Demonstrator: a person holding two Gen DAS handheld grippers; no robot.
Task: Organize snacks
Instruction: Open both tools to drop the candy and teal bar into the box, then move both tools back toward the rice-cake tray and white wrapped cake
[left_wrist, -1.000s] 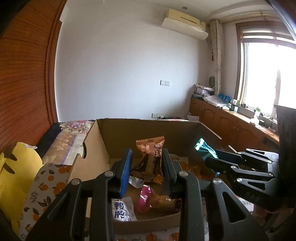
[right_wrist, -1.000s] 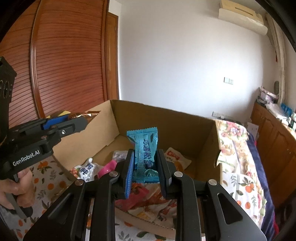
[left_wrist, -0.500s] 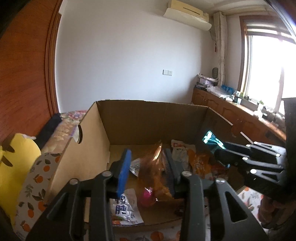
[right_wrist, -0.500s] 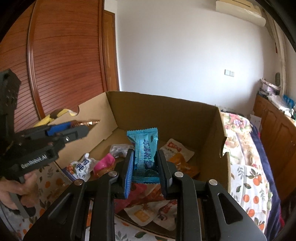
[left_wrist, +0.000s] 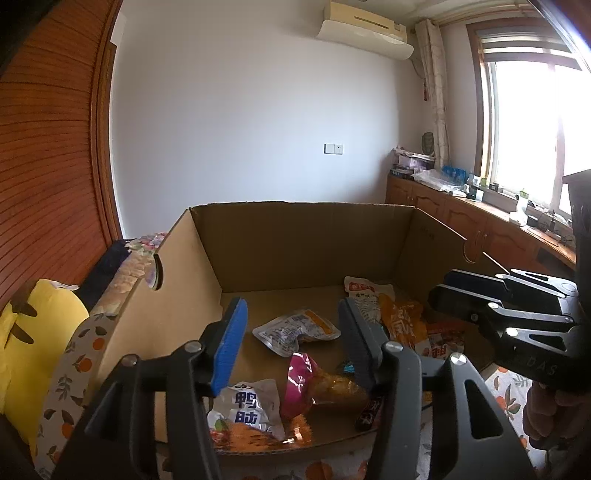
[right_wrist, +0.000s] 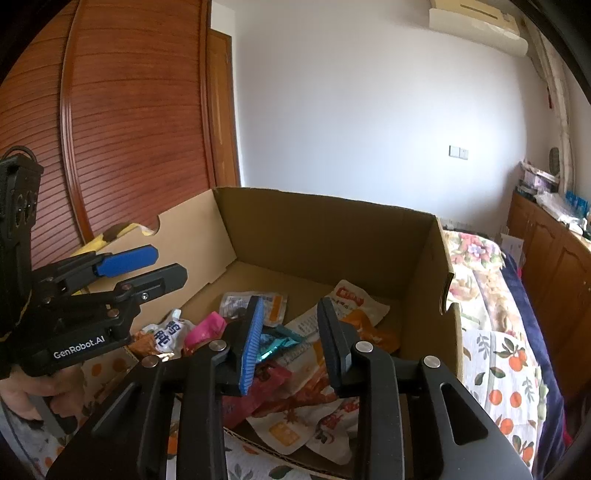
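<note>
Fingers on both tools stand spread with nothing between them: the left gripper (left_wrist: 291, 332) hangs over the near-left part of the cardboard box (left_wrist: 295, 236), its blue pad (left_wrist: 231, 343) and dark pad well apart, and the right gripper (right_wrist: 290, 336) hangs over the near-right part, likewise parted and empty. Snacks lie loose on the box floor. Left wrist view: silver pouch with blue characters (left_wrist: 247, 410) at the near wall, pink-and-amber wrapper (left_wrist: 314, 380) just beside it, pale foil pack (left_wrist: 295, 330) toward the middle, orange bag (left_wrist: 400, 323) and white-red pack (left_wrist: 364, 290) toward the far right. Right wrist view: teal packet (right_wrist: 279, 343) lies flat directly below the parted fingers, on top of a red wrapper (right_wrist: 258, 387); several orange-white pouches (right_wrist: 314, 432) are heaped at the near edge. Box stands on an orange-print cloth (right_wrist: 509, 369). Judgement: this is the deposit step, with both tools unloaded above the box, so no item is in transit. Next move as I read it: lift both tools clear of the box walls and go for further snacks outside it; none are visible in either view, so their location cannot be told. Near wall is low; watch the right fingers on the way out, as they sit close above the pile.
</note>
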